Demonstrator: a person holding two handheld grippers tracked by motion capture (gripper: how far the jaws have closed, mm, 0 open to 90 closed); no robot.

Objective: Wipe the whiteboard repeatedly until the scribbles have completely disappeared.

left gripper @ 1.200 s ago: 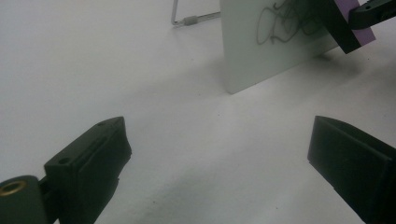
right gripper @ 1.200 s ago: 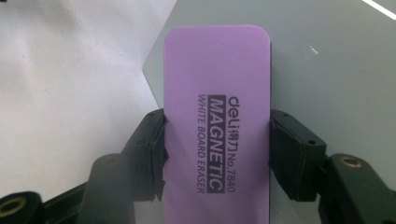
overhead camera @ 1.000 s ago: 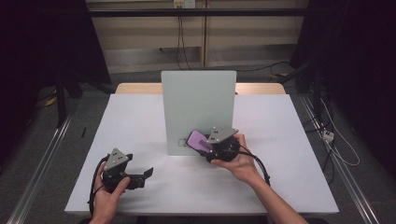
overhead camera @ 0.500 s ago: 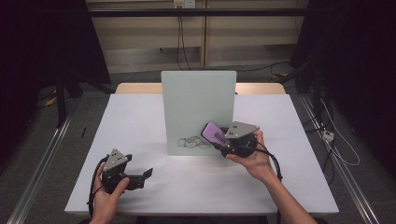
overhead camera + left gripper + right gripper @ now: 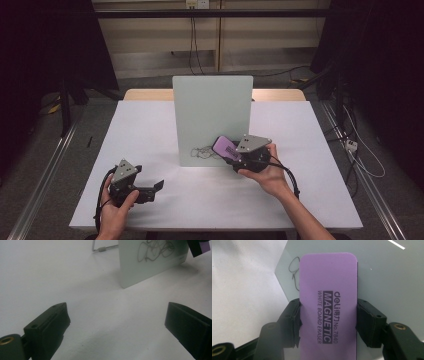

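A pale whiteboard [image 5: 211,117] stands upright mid-table, with a dark scribble [image 5: 200,150] near its bottom edge. My right gripper [image 5: 235,155] is shut on a purple magnetic whiteboard eraser [image 5: 225,146], held against the board's lower right, just right of the scribble. In the right gripper view both pads clamp the eraser [image 5: 328,302] by its long sides, with the scribble [image 5: 294,270] at its left. My left gripper [image 5: 154,189] rests low at the table's front left, jaws open and nothing between them. In its own view it [image 5: 117,322] faces the board [image 5: 150,267] and scribble [image 5: 155,247].
The white table [image 5: 150,130] is bare to the left and right of the board. A wire stand [image 5: 102,248] props the board from behind. Cables lie on the floor at the right [image 5: 355,150]. Dark curtains close in both sides.
My right gripper carried the eraser to the right along the board's lower part, uncovering the scribble, then eased slightly back left. The left gripper has not moved.
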